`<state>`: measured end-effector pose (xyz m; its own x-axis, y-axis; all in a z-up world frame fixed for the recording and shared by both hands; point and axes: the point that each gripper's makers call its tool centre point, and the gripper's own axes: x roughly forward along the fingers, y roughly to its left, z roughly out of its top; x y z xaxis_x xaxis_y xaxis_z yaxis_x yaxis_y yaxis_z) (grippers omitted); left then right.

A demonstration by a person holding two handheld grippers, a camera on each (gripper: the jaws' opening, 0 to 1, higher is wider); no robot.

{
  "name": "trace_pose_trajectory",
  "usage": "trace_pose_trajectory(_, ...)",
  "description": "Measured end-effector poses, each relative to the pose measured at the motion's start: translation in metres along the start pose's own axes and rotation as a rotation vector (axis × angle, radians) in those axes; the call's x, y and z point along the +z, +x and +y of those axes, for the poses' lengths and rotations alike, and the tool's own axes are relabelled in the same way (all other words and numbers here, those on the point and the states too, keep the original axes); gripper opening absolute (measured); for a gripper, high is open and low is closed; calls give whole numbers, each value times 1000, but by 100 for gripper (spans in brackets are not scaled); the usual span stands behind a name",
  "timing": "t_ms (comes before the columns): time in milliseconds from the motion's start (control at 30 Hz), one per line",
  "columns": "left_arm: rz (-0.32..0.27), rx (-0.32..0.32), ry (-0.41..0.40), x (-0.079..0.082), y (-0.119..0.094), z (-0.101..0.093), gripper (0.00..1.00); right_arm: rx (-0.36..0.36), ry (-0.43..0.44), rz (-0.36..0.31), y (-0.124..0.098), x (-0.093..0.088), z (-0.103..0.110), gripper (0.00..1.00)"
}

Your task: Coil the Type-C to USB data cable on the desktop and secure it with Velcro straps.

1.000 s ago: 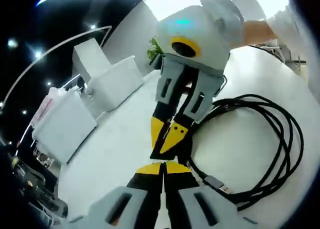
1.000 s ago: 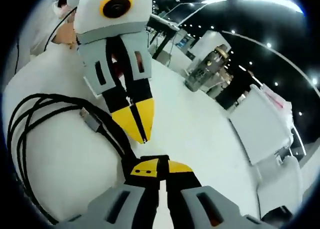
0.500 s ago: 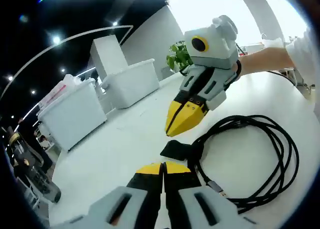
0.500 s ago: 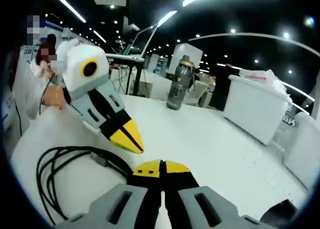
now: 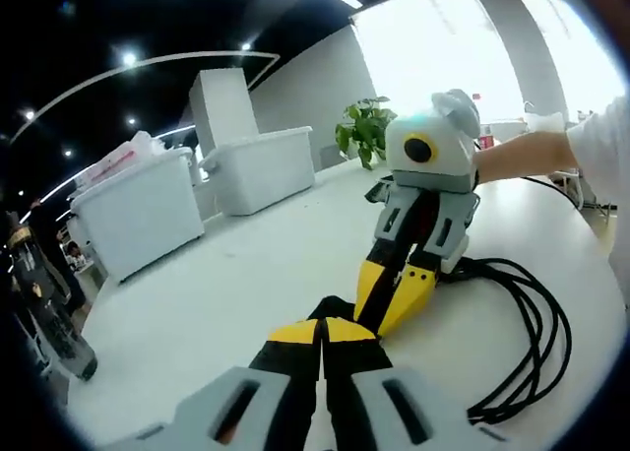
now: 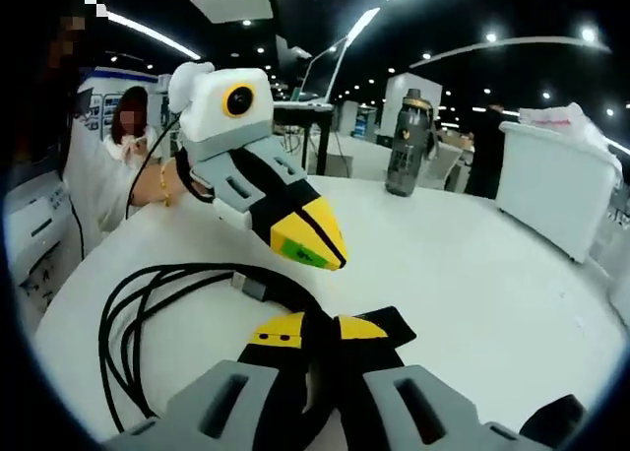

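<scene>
A black data cable (image 6: 123,318) lies coiled on the white table (image 6: 472,274), its grey USB plug (image 6: 252,287) pointing toward me. My right gripper (image 6: 320,329) is down at the coil's near end. Its yellow jaws stand apart, with the black cable and a black Velcro strap (image 6: 397,323) between them. In the left gripper view the right gripper (image 5: 387,303) leans down onto that spot, and the cable (image 5: 536,353) loops off to the right. My left gripper (image 5: 321,331) is shut and holds nothing. In the right gripper view the left gripper (image 6: 325,254) hovers just above the cable.
Two white bins (image 5: 143,210) (image 5: 261,165) and a potted plant (image 5: 359,136) stand along the table's far side. A grey bottle (image 6: 407,146) and another white bin (image 6: 556,180) stand beyond the right gripper. A seated person (image 6: 128,136) is behind the left gripper.
The right gripper has come down from above the table onto the cable's strapped end, and its jaws have parted around it. The left gripper stays shut, now close beside it.
</scene>
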<state>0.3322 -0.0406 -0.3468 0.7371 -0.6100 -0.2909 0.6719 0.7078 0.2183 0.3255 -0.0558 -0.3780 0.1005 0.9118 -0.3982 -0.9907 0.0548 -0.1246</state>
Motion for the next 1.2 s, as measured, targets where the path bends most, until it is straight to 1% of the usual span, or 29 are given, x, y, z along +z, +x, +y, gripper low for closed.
trace_pose_trajectory(33, -7, -7, -25, 0, 0, -1, 2, 2, 6, -4, 0, 0, 0, 8)
trace_pose_trajectory(67, -15, -3, -41, 1, 0, 0, 2, 5, 38, -7, 0, 0, 0, 8)
trace_pose_trajectory(233, -28, 9, -51, 4, 0, 2, 2, -1, 39, 0, 1, 1, 2, 6)
trace_pose_trajectory(267, -36, 10, -58, 6, -1, 3, 2, -12, 14, 10, 1, 1, 1, 5)
trace_pose_trajectory(367, -73, 21, -93, 13, -4, 7, 2, -41, -19, 32, 1, 4, -1, 4)
trace_pose_trajectory(433, -82, 38, -92, 14, -5, 11, 2, -86, -28, 21, 2, 9, -11, 4)
trace_pose_trajectory(500, -85, 68, -87, 14, -7, 19, 2, -154, -50, -14, 0, 18, -28, 4)
trace_pose_trajectory(533, -88, 81, -93, 14, -8, 23, 2, -201, -41, -15, 0, 20, -40, 4)
trace_pose_trajectory(567, -96, 93, -100, 14, -9, 27, 2, -249, -41, -32, 0, 25, -54, 4)
trace_pose_trajectory(600, -106, 105, -122, 15, -10, 31, 2, -280, -32, -55, 0, 30, -65, 4)
trace_pose_trajectory(667, -133, 125, -181, 16, -11, 38, 2, -329, 14, -62, 4, 31, -88, 4)
trace_pose_trajectory(700, -136, 130, -185, 15, -12, 42, 2, -355, 4, -57, 6, 31, -98, 4)
trace_pose_trajectory(733, -141, 139, -191, 14, -12, 46, 2, -391, 13, -65, 7, 31, -110, 4)
trace_pose_trajectory(800, -137, 164, -193, 11, -13, 54, 2, -474, 82, -94, 8, 28, -132, 5)
trace_pose_trajectory(833, -138, 180, -201, 9, -14, 59, 2, -499, 103, -102, 8, 26, -138, 5)
trace_pose_trajectory(867, -140, 189, -209, 8, -14, 62, 2, -541, 165, -120, 7, 20, -148, 7)
trace_pose_trajectory(900, -145, 197, -223, 7, -14, 65, 2, -562, 203, -139, 6, 17, -154, 10)
trace_pose_trajectory(933, -145, 199, -230, 6, -14, 67, 2, -589, 241, -167, 1, 17, -160, 11)
trace_pose_trajectory(967, -141, 201, -236, 3, -14, 69, 2, -621, 301, -193, -7, 18, -168, 14)
trace_pose_trajectory(1033, -134, 200, -245, 1, -13, 70, 2, -634, 421, -288, -24, 26, -177, 19)
trace_pose_trajectory(1067, -131, 202, -247, -1, -12, 70, 2, -664, 449, -337, -38, 31, -183, 20)
trace_pose_trajectory(1100, -125, 206, -245, -3, -11, 70, 2, -707, 461, -367, -54, 33, -189, 20)
trace_pose_trajectory(1133, -118, 210, -238, -5, -10, 70, 2, -756, 455, -384, -71, 34, -193, 20)
trace_pose_trajectory(1200, -116, 215, -232, -6, -9, 71, 2, -828, 425, -403, -101, 34, -197, 20)
